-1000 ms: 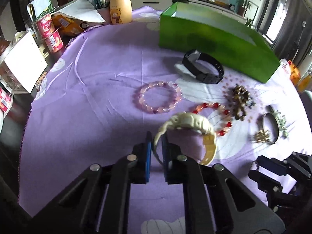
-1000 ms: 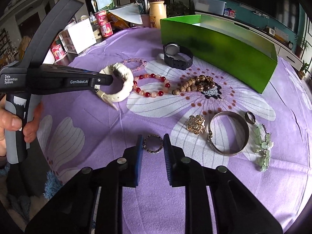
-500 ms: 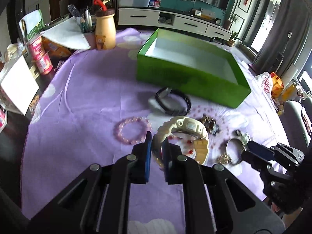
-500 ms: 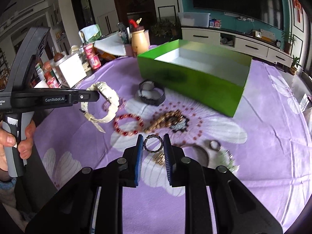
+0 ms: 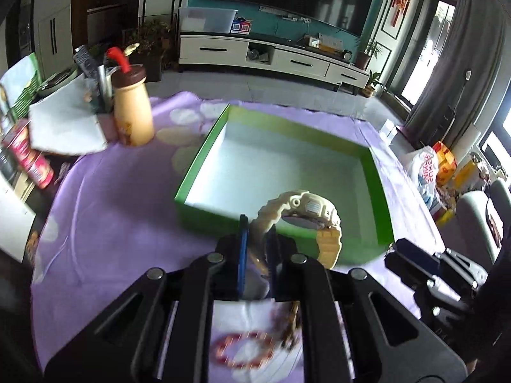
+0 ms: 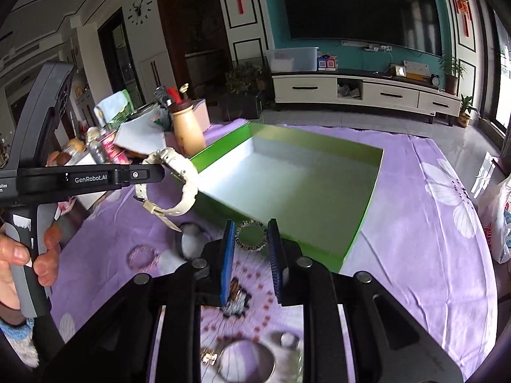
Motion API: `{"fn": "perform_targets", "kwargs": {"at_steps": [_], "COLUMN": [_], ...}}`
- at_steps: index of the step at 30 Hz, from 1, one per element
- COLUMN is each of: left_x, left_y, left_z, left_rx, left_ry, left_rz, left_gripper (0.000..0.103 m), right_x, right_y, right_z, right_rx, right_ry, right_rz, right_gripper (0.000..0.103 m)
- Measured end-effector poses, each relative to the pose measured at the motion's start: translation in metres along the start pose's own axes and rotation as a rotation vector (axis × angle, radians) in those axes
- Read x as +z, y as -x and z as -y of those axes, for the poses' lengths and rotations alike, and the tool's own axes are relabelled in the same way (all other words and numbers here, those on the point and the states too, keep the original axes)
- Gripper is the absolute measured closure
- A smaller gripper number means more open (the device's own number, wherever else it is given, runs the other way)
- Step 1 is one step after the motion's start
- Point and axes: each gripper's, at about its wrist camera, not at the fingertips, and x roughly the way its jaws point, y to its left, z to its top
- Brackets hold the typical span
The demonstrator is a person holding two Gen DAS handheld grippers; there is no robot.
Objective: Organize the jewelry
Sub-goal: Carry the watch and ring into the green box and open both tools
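Observation:
My left gripper (image 5: 256, 233) is shut on the strap of a cream watch (image 5: 305, 215) and holds it in the air at the near wall of the green box (image 5: 380, 201). The box is open, with a white inside. My right gripper (image 6: 250, 237) is shut on a small silver beaded ring bracelet (image 6: 250, 235), held above the box's near edge (image 6: 359, 233). The cream watch (image 6: 179, 178) and the left gripper (image 6: 159, 174) show at the left of the right wrist view. A red bead bracelet (image 5: 244, 352) lies blurred under the left gripper.
A beige bottle (image 5: 131, 111) with a red straw, papers and cans stand at the table's far left. A black watch (image 6: 188, 241), a pink bracelet (image 6: 143, 255), a silver bangle (image 6: 246, 364) and dark beads (image 6: 238, 300) lie on the purple cloth (image 5: 105, 210). A plastic bag (image 5: 426, 169) sits at the right.
Both grippers have risen and moved forward to the green box, carrying the cream watch and the silver ring bracelet. The jewelry on the cloth has dropped below them in view.

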Motion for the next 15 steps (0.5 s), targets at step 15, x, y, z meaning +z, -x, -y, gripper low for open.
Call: {"fn": "perform_targets", "kwargs": {"at_steps": [15], "left_x": [0.034], "left_y": [-0.102], "left_z": [0.016], "left_rx": [0.049], "left_ry": [0.007], "left_rz": [-0.123], "left_gripper": [0.075], "right_x": [0.019], "right_y": [-0.072], "right_z": [0.035], "right_rx": [-0.072], "right_ry": [-0.071], "right_rz": [-0.089], "right_gripper": [0.072]}}
